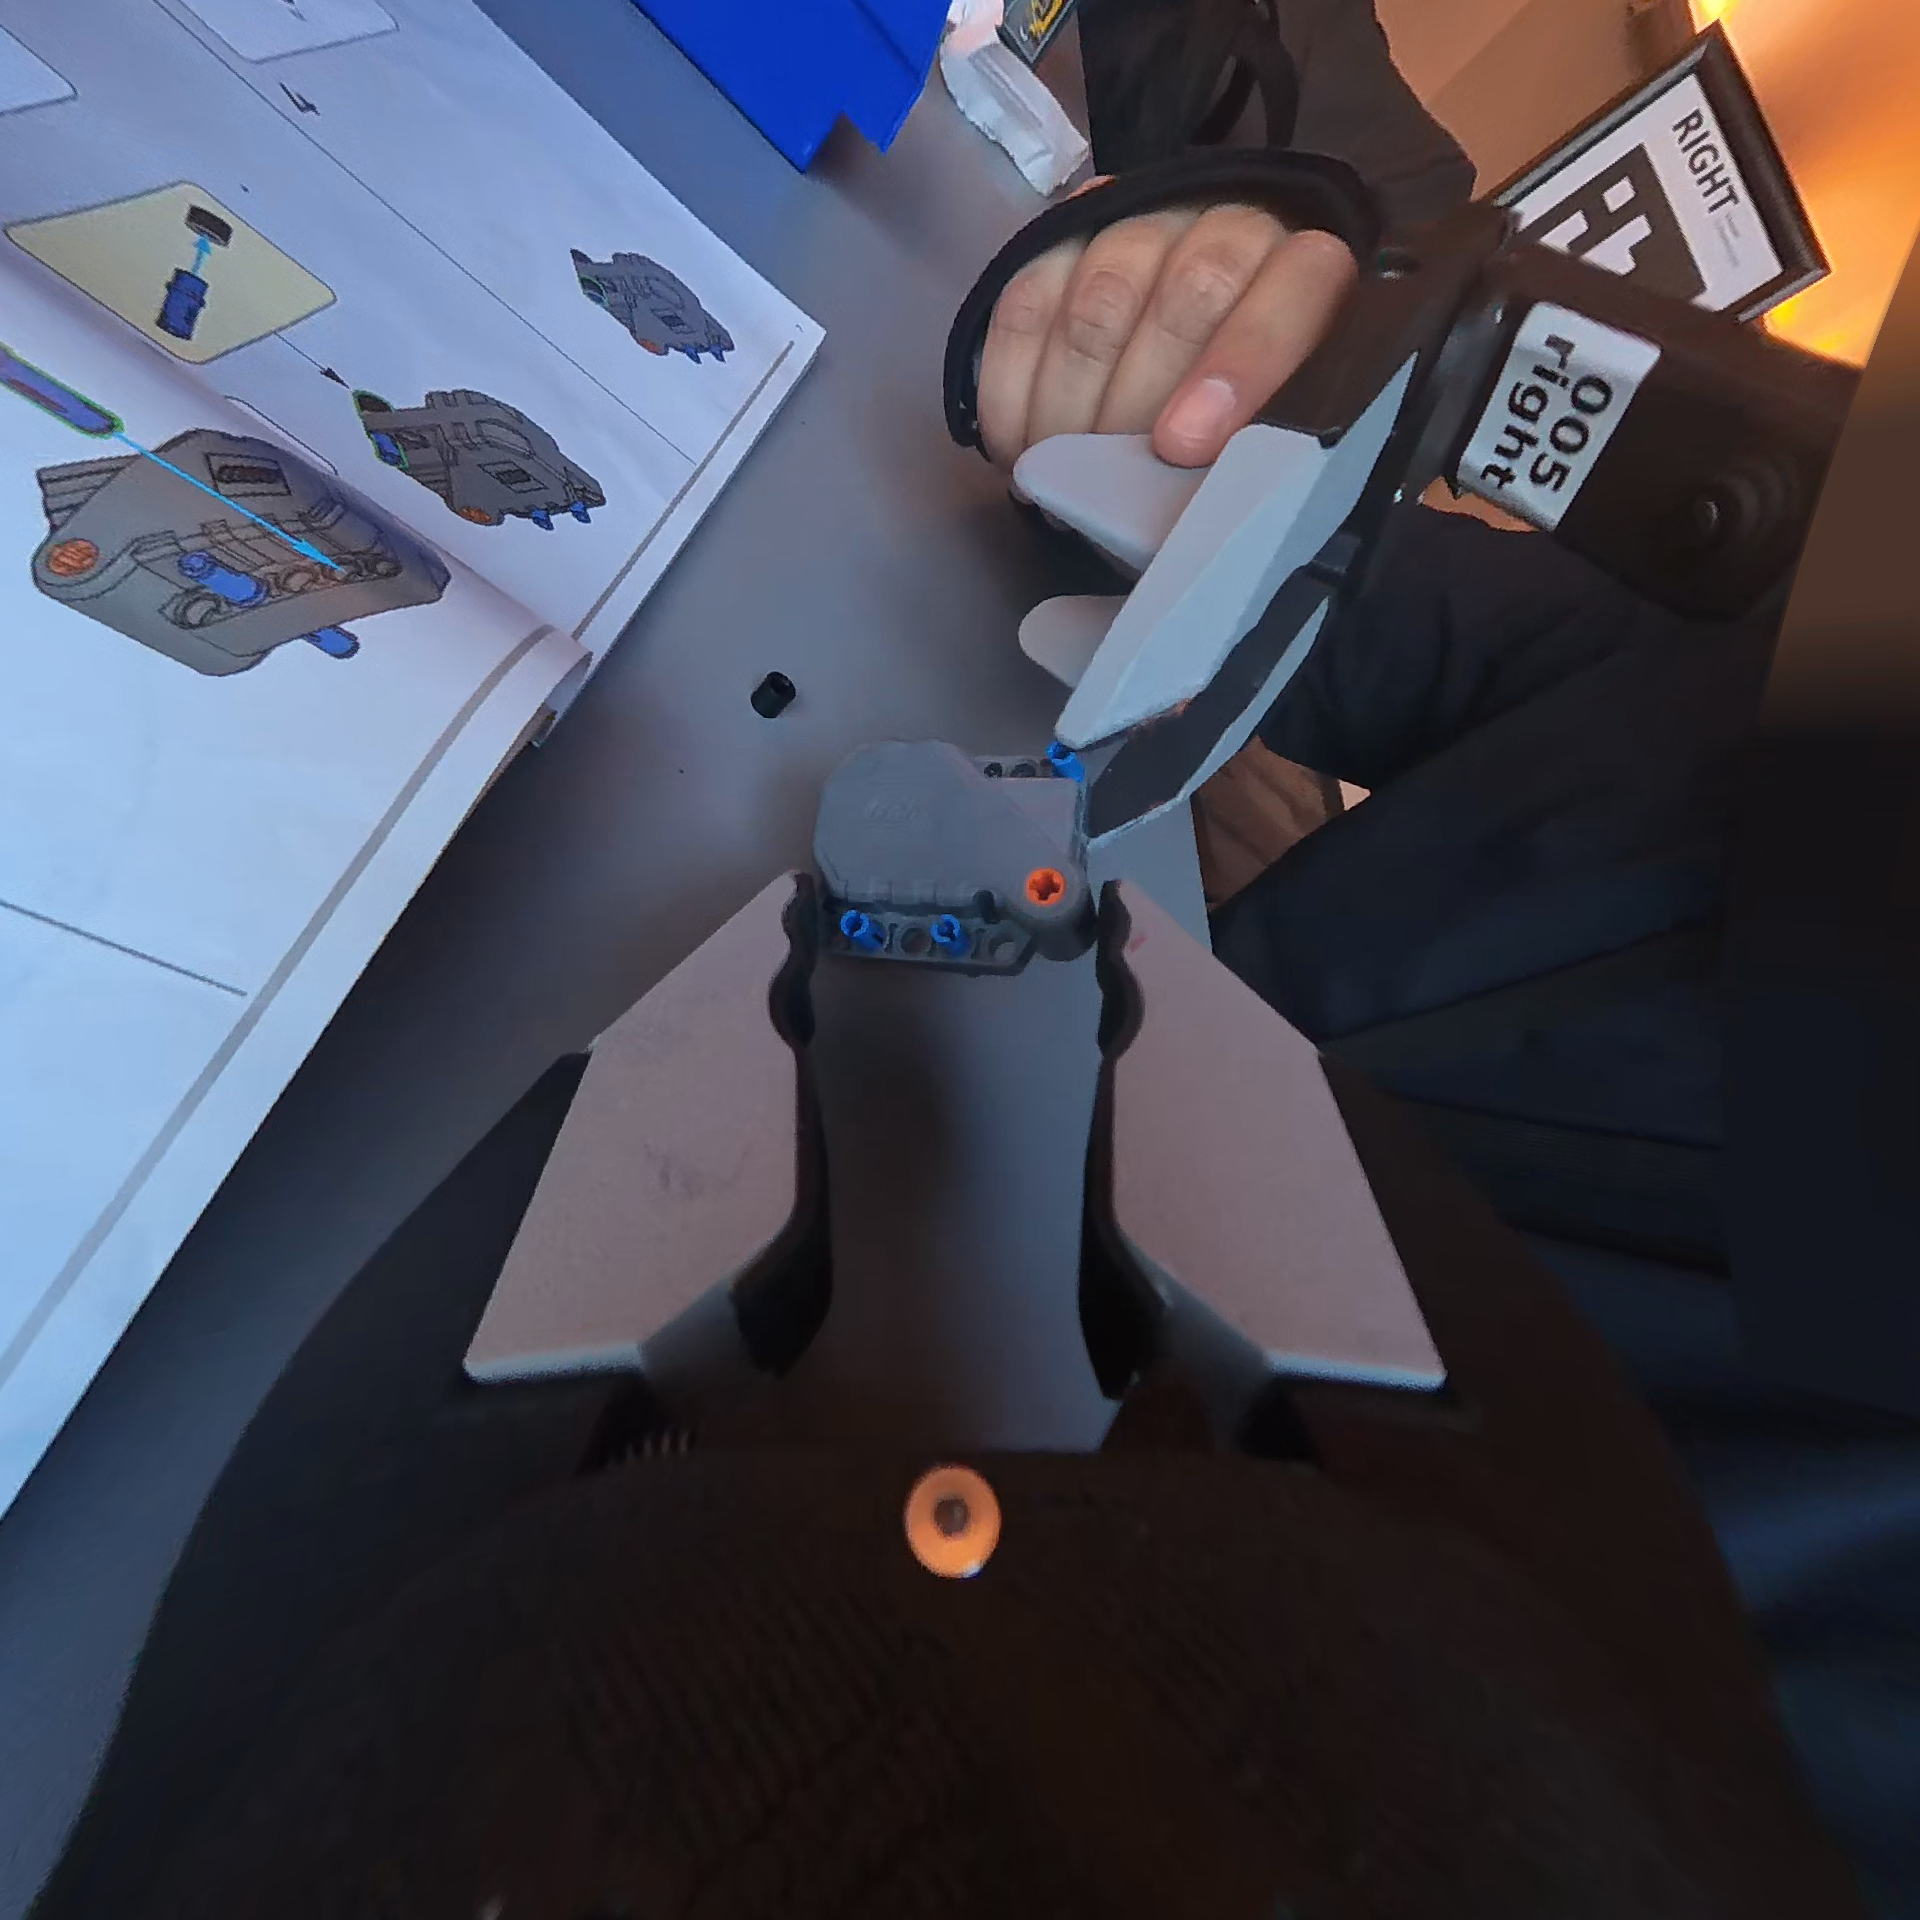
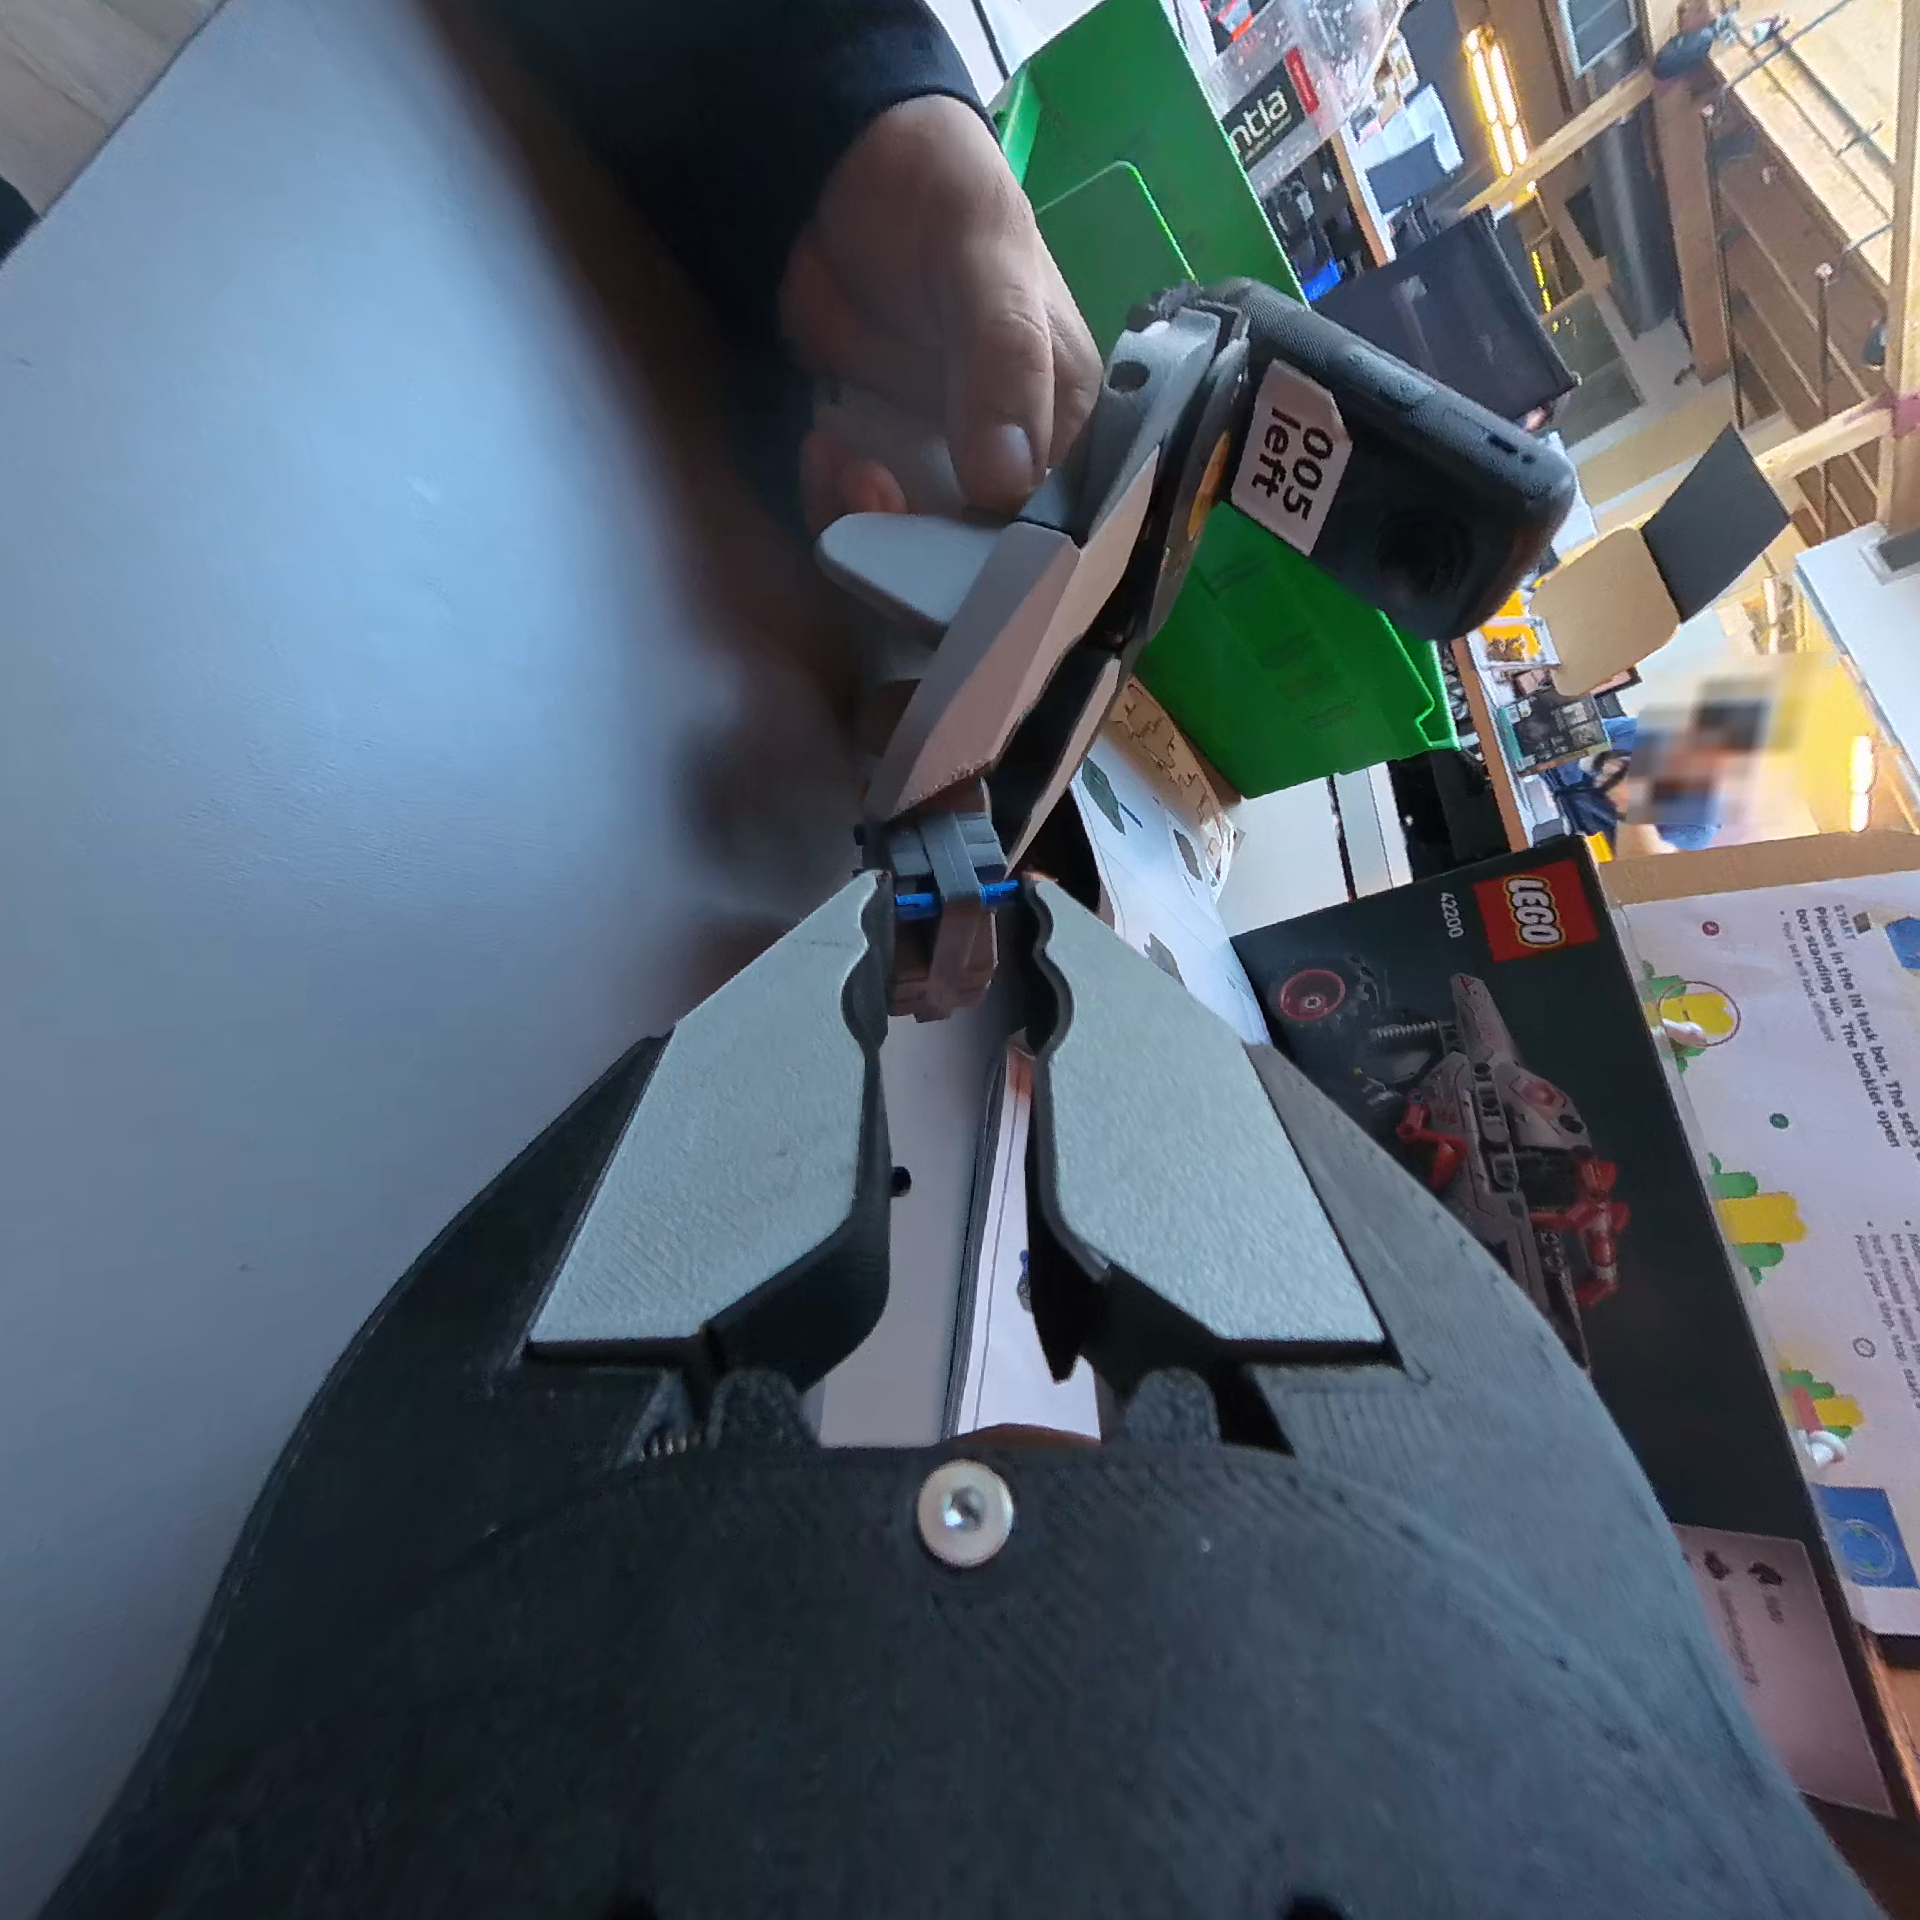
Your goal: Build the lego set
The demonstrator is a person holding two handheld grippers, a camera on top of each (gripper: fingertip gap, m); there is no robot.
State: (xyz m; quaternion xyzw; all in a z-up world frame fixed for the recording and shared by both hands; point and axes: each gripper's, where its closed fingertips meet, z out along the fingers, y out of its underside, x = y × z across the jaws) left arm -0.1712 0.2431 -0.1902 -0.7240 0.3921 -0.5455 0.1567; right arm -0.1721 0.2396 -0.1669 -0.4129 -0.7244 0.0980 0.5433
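My left gripper is shut on a grey Lego motor block, one finger on each side. The block has an orange hub and two blue pins in its front beam. My right gripper comes in from the upper right and pinches a blue pin at the block's far corner. In the right wrist view my right gripper holds that blue pin endwise between its tips, against the grey block, which the left gripper holds from above.
An open instruction booklet lies to the left on the grey table. A small black bush lies loose beside it. A blue bin stands at the back. A green bin, the set's box and a printed sheet lie to the right. Only a small space, under 4 cm, lies between the two pairs of fingers.
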